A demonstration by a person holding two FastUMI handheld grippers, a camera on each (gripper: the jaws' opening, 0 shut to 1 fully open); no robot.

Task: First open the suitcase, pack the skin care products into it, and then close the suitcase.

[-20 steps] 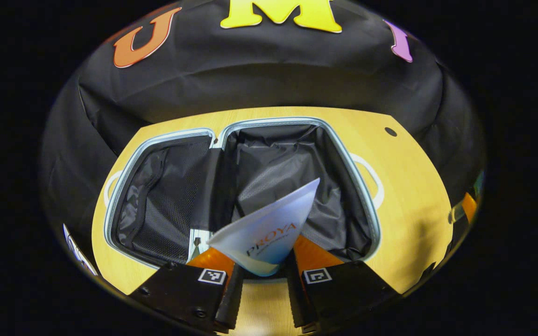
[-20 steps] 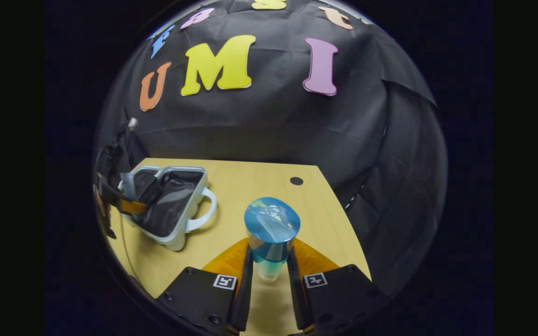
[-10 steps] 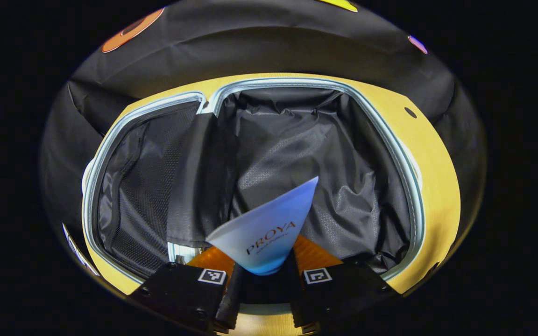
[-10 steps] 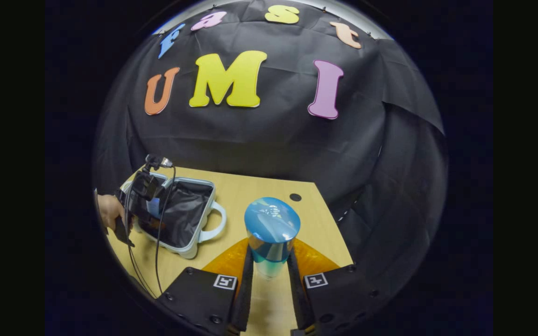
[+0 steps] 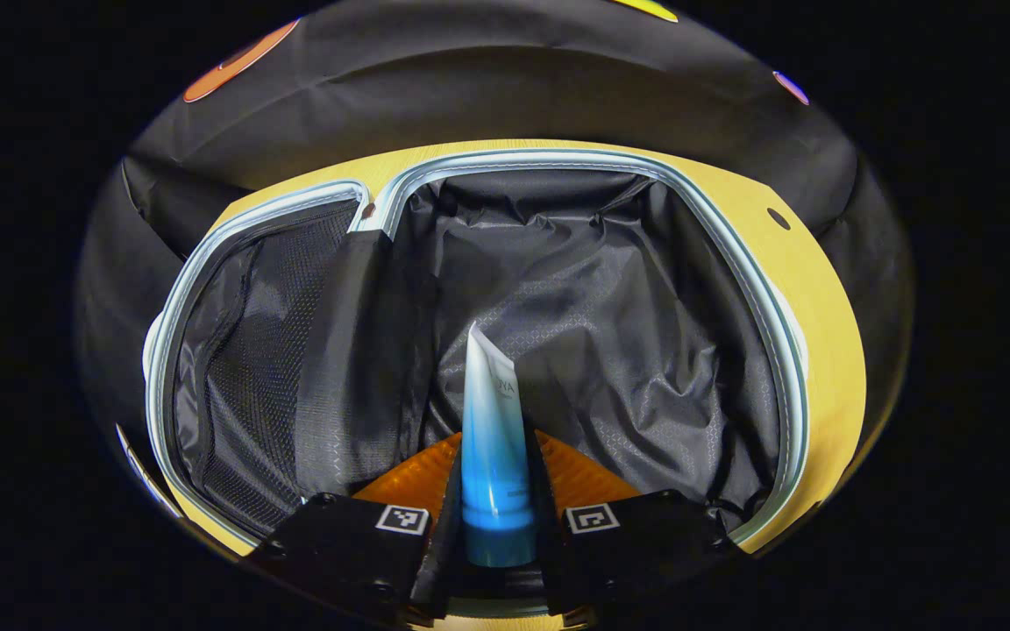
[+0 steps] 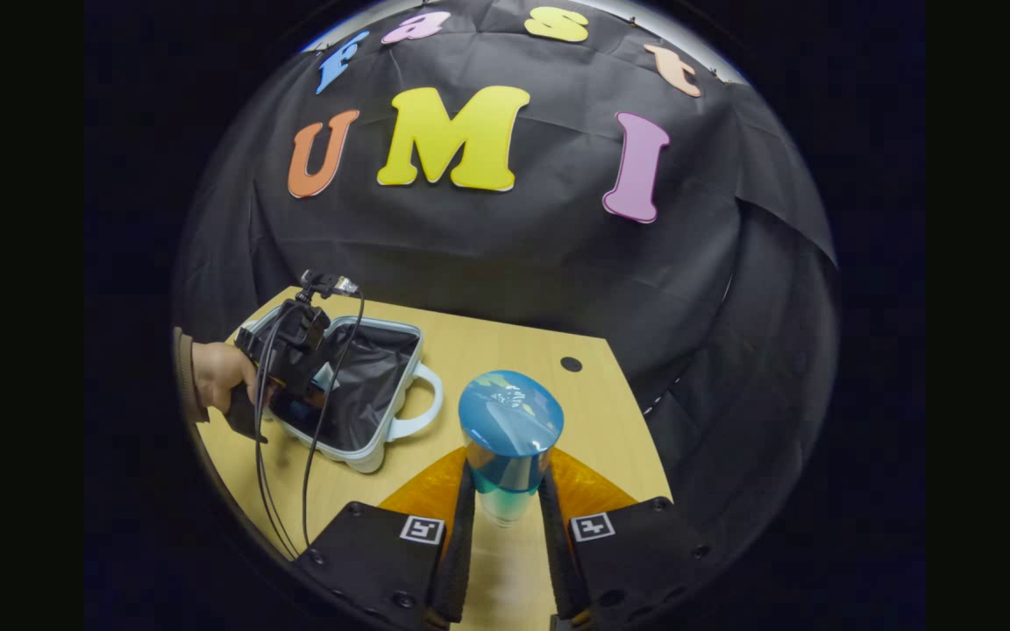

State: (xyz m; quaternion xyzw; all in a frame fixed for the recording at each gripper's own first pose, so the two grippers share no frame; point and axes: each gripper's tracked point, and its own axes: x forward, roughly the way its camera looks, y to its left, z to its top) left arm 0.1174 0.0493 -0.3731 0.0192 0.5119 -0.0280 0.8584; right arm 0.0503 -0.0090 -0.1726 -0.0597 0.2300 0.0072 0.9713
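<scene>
Since the earlier frame the tube, pinched in the left gripper, turns edge-on, low over the open suitcase lining. Release looks near; the right gripper clamps a bottle above the bench.

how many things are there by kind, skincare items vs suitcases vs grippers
skin care products: 2, the tube in the left gripper and the blue-capped bottle in the right gripper
suitcase: 1, open
grippers: 2
total: 5

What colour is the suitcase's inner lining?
Black lining, with mesh on the left half; clearest in the left gripper view.
</scene>
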